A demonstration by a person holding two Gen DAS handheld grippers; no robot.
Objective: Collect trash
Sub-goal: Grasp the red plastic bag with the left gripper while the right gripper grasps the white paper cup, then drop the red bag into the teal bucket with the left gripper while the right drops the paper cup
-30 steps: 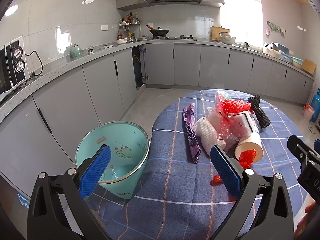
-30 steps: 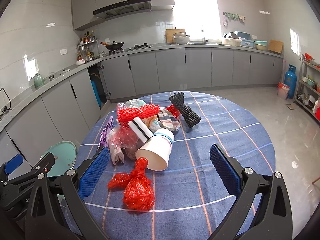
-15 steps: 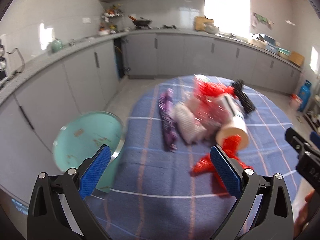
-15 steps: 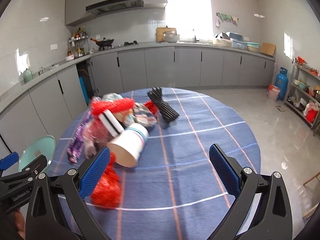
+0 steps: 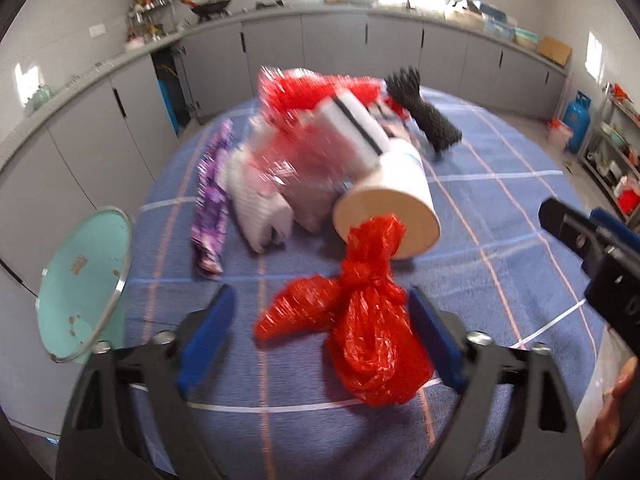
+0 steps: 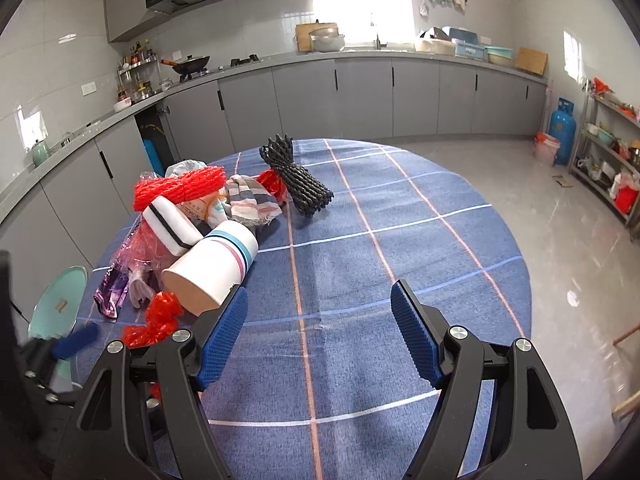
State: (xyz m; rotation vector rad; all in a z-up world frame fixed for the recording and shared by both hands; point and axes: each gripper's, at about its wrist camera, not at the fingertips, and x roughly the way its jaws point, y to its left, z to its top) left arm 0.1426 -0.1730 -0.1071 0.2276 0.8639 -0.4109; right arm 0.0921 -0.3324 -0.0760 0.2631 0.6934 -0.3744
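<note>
Left gripper [image 5: 320,334] over the red bag [image 5: 362,320], right gripper [image 6: 320,334] over bare cloth

Both sets of jaws have just been closing. The left jaws straddle the tied red bag on the bench [image 5: 500,208]; whether the pads touch it I cannot tell, and the view is blurred. The right jaws are released, with nothing between them. Beyond the bag lies the trash heap: a paper cup [image 6: 214,266] on its side, red netting [image 6: 180,188], a black net roll [image 6: 300,178], a purple wrapper [image 5: 212,200]. A green bin [image 5: 86,284] stands beside the bench's left edge
</note>
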